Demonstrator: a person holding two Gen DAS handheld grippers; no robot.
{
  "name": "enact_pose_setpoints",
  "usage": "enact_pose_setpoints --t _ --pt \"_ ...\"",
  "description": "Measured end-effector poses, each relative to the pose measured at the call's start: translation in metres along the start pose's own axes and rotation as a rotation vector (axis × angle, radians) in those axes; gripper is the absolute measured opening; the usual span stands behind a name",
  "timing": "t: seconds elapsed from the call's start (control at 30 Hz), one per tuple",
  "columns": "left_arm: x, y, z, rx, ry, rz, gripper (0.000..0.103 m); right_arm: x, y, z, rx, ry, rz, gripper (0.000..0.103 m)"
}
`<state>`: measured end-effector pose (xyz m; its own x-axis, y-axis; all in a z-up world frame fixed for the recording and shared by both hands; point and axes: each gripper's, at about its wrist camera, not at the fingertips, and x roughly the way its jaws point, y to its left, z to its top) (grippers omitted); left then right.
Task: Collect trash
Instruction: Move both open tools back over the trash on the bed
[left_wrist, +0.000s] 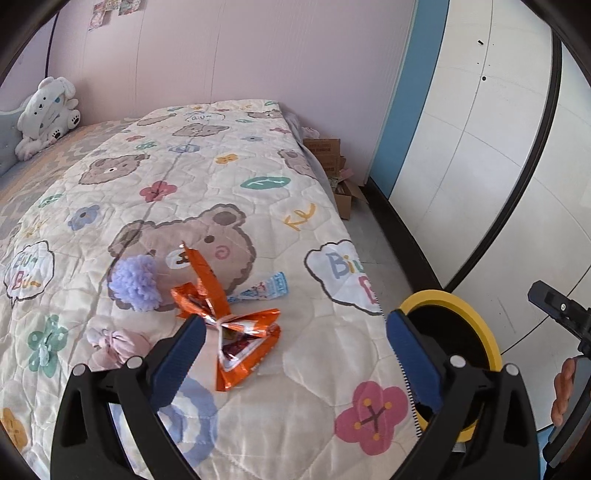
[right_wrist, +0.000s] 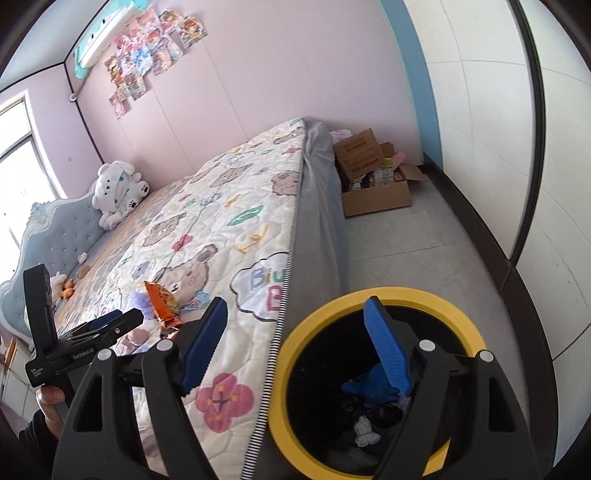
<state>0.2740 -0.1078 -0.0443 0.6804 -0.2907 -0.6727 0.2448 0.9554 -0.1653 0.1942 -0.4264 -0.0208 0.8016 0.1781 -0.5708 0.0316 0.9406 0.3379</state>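
Pick-up step. The left gripper (left_wrist: 295, 354), fingers apart and empty, hovers over the crumpled orange snack wrapper (left_wrist: 236, 325) on the bed (left_wrist: 258, 206). The right gripper (right_wrist: 295, 347), fingers likewise apart and empty, hangs above the yellow-rimmed trash bin (right_wrist: 458, 314). The next move probably calls for lowering and closing on the wrapper.

Daylight is coming through a window (right_wrist: 22, 155) onto pink walls (right_wrist: 236, 85), a quilted bed (right_wrist: 229, 206) and grey floor (right_wrist: 413, 243).

Trash bin (left_wrist: 484, 332): in the left wrist view, partly hidden behind the left gripper's finger.
Bin contents (right_wrist: 369, 413): dark, blurred scraps, kinds unclear.
Cardboard box (right_wrist: 376, 192): contents too small to identify.
Wall pictures (right_wrist: 147, 48): details unreadable.
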Motion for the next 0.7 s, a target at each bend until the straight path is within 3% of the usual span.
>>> enact_pose_setpoints --t 0.7 --pt "-0.002 0.131 -0.02 -0.135 0.027 0.16 0.095 0.079 0.126 -0.007 -0.172 0.106 0.136 0.074"
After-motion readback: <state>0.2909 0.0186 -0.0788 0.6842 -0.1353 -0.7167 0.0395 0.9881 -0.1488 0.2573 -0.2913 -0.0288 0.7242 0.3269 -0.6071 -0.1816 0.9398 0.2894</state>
